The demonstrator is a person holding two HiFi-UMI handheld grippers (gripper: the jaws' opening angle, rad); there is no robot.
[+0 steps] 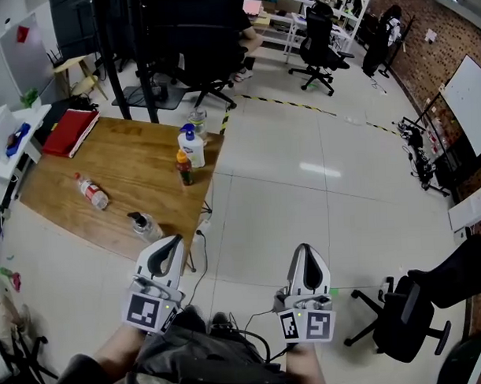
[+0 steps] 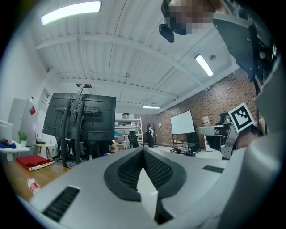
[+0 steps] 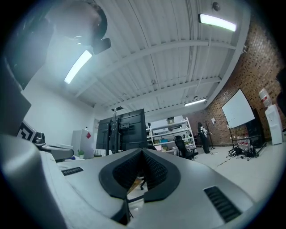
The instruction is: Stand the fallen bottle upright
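Observation:
The fallen bottle (image 1: 91, 191), clear with a red label and red cap, lies on its side on the wooden table (image 1: 138, 183) at the left; it also shows low at the left in the left gripper view (image 2: 32, 184). Both grippers hover over the floor in front of the table's near corner, well short of the bottle. My left gripper (image 1: 174, 240) is shut with nothing held, its tips meeting (image 2: 143, 150). My right gripper (image 1: 304, 248) is further right over the floor tiles, also shut and empty (image 3: 143, 151).
On the table stand a white bottle with a blue cap (image 1: 191, 146), a small orange-capped bottle (image 1: 184, 167) and a clear jar (image 1: 197, 118); a black-topped pump bottle (image 1: 144, 224) sits near the front edge. A red folder (image 1: 70, 132) lies far left. Office chairs (image 1: 402, 315) stand around.

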